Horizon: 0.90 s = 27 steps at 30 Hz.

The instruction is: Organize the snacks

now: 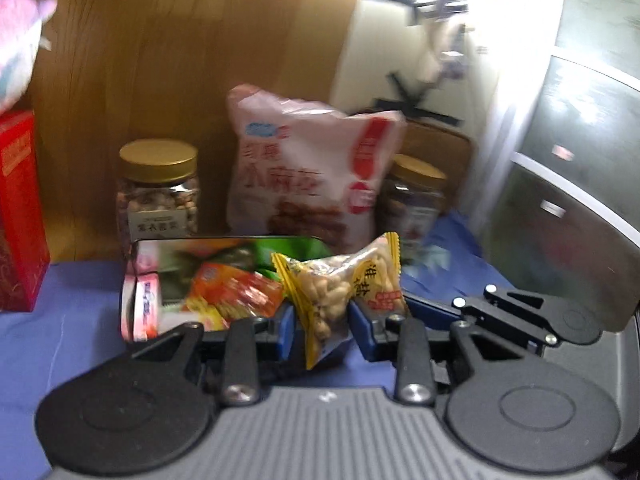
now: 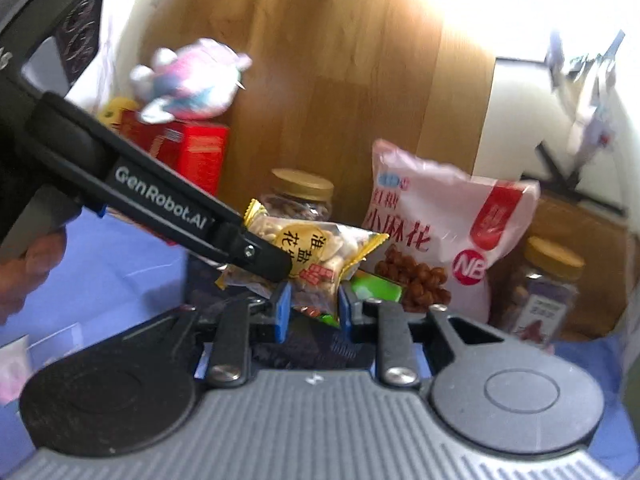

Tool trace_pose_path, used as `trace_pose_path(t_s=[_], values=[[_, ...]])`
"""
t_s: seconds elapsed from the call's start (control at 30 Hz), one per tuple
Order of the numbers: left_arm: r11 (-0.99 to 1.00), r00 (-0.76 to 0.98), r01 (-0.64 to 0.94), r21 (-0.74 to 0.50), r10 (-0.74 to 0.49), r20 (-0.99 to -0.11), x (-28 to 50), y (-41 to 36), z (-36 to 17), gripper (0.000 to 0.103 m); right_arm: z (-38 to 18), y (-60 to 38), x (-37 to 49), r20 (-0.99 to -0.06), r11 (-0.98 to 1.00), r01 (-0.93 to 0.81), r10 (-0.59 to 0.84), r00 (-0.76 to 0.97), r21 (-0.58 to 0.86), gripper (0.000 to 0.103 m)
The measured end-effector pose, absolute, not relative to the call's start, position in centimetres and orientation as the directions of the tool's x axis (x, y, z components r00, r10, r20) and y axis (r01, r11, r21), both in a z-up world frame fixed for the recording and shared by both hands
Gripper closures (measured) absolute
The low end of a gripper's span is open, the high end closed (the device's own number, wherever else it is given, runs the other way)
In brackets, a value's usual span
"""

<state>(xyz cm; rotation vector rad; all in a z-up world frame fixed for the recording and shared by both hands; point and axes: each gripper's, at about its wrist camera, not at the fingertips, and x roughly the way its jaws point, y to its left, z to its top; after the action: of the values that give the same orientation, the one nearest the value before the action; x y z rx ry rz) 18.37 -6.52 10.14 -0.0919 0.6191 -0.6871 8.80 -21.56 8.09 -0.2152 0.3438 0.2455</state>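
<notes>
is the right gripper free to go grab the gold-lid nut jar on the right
Probably not as things stand. The right gripper is closed on the peanut packet, which the left gripper also pinches. The jar itself stands unobstructed beside the pink snack bag.

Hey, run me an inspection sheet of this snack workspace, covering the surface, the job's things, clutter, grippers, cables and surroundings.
Surface: blue cloth over the table.
Job's things: yellow peanut packet; dark tray holding small snack packs; pink snack bag upright behind the tray; two gold-lidded jars, one either side of the bag.
Clutter: red box at left with a plush toy on top.
Grippers: left gripper shut on the peanut packet; right gripper at the same packet, whether it is gripping cannot be told.
Cables: nothing seen.
Surroundings: wooden panel behind; bright window to the right.
</notes>
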Motion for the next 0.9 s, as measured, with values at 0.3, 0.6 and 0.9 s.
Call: trace_pose_path(t_s=[0.3, 0.6, 0.9], values=[[0.865, 0.645, 0.435, -0.249, -0.492, -0.584, 25.9, -8.8, 5.4, 0.068, 4.9, -21.9, 16.4, -0.459, 0.968, -0.23, 0.161, 0.874, -0.098, 0.057], [0.927, 0.76, 0.357, -0.117, -0.361, -0.541, 19.8, -6.9, 7.8, 0.059, 6.6, -23.2, 9.5, -0.356, 0.987, -0.155, 0.155, 0.921, 0.031, 0.05], [0.938, 0.778, 0.345, -0.04, -0.309, -0.546, 9.5, -4.9, 7.0, 0.044, 4.5, -22.2, -0.2, -0.39, 0.987, 0.001, 0.063, 0.919, 0.161, 0.042]])
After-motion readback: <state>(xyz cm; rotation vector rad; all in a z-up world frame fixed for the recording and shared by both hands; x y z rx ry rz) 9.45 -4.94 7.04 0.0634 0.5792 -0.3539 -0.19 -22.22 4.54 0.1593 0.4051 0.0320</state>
